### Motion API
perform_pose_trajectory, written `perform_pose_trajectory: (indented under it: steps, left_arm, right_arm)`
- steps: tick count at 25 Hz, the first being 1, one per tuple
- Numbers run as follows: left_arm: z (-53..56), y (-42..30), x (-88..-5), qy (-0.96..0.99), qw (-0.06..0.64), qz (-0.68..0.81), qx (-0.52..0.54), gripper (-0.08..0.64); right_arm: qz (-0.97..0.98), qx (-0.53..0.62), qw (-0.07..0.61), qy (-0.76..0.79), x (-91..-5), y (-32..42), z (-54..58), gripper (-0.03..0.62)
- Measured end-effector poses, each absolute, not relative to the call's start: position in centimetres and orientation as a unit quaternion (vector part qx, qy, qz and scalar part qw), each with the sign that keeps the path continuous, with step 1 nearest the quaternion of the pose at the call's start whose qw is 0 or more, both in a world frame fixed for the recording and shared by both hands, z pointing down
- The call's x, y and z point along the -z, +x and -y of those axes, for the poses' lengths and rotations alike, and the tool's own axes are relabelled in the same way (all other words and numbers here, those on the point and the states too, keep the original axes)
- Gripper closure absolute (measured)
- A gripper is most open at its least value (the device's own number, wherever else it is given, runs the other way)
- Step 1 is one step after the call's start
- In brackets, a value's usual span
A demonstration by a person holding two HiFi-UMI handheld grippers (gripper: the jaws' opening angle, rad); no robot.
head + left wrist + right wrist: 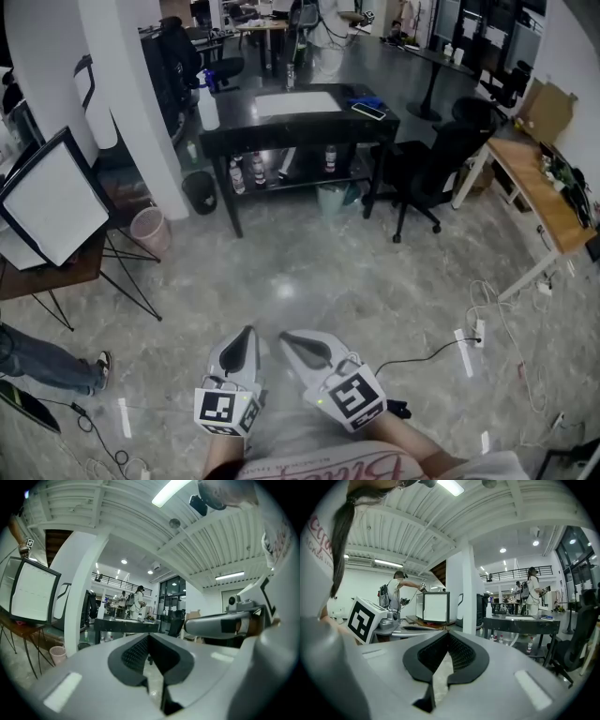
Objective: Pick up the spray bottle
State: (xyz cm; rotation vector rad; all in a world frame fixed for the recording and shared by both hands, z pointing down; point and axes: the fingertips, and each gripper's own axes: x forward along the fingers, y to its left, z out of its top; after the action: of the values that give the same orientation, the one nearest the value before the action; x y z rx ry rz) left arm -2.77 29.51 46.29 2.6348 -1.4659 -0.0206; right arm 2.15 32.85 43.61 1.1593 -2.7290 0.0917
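A: How far along is the pick-up?

B: Barely begun, I'd say. Nothing is held. The left tongs (247,334) and right tongs (285,337) sit side by side close to the person's body, pointing forward over bare floor (309,272).

A: Wide or narrow?

B: Both closed. Each gripper view shows the dark pads meeting at the tip with nothing between them.

A: And the spray bottle?

B: Not within reach, and I can't pick it out for certain. The likely place is the black counter (281,128), well ahead of both tongs across the open floor. A white bottle (207,106) stands at its left corner. That is my best guess, but it is too small to make out a trigger head. In the right gripper view it shows just right of the white pillar (466,592), far beyond the tips.

A: Could anything else be it?

B: A few small bottles (257,170) stand on the shelf under the counter, equally far ahead. They look like drink bottles, though I can't be sure.

A: So what is left?

B: All of it. The person has to cross to the counter, bring one pair of tongs up to the bottle, spread them, close them round its body and lift. The white bottle lies ahead and somewhat left of the tongs, so the left pair seems the handier.
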Motion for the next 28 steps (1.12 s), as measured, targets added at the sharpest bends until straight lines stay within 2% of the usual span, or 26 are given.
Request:
perform_pose_trajectory:
  steps: [9,28]
  left_arm:
    - [-22.9,-4.2,-44.9,0.861,0.055,0.506,0.013,0.560]
    - [0.1,-8.3,-40.8,0.859,0.015,0.511,0.011,0.560]
  right_arm:
    - [0.916,-0.049,0.083,0.388,-43.9,1.6,-26.7,0.591]
    - [0.913,-0.020,0.062,0.402,-40.5,-2.1,-2.0,0.591]
